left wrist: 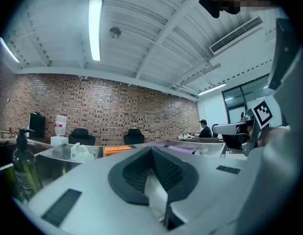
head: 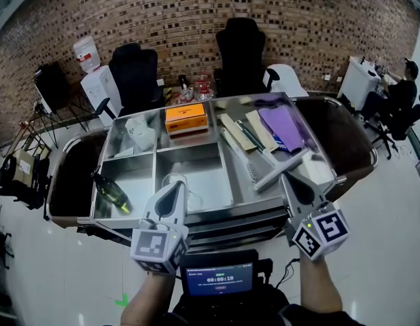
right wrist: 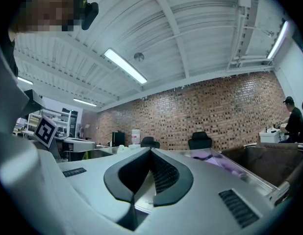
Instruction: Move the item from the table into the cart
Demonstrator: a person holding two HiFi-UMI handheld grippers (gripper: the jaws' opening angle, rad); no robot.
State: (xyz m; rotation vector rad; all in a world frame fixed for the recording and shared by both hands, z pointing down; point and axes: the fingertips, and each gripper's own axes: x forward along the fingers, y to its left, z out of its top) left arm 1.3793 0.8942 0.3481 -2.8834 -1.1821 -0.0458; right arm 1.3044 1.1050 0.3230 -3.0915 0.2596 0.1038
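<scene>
Left gripper (head: 175, 186) and right gripper (head: 286, 177) both have their jaws pressed together with nothing between them, hovering level at the near rim of the steel cart (head: 217, 213). Every loose item in view lies in the cart's compartments. A grey T-shaped squeegee (head: 281, 168) is just ahead of the right gripper. A dark green pump bottle (head: 111, 192) leans in the near-left compartment, left of the left gripper. Farther back are an orange box (head: 187, 119) and purple sheet (head: 283, 126).

brick wall (head: 196, 12) — backdrop | black chairs (head: 241, 53) before it | water dispenser (head: 98, 87) left | seated person (head: 404, 87) right
</scene>
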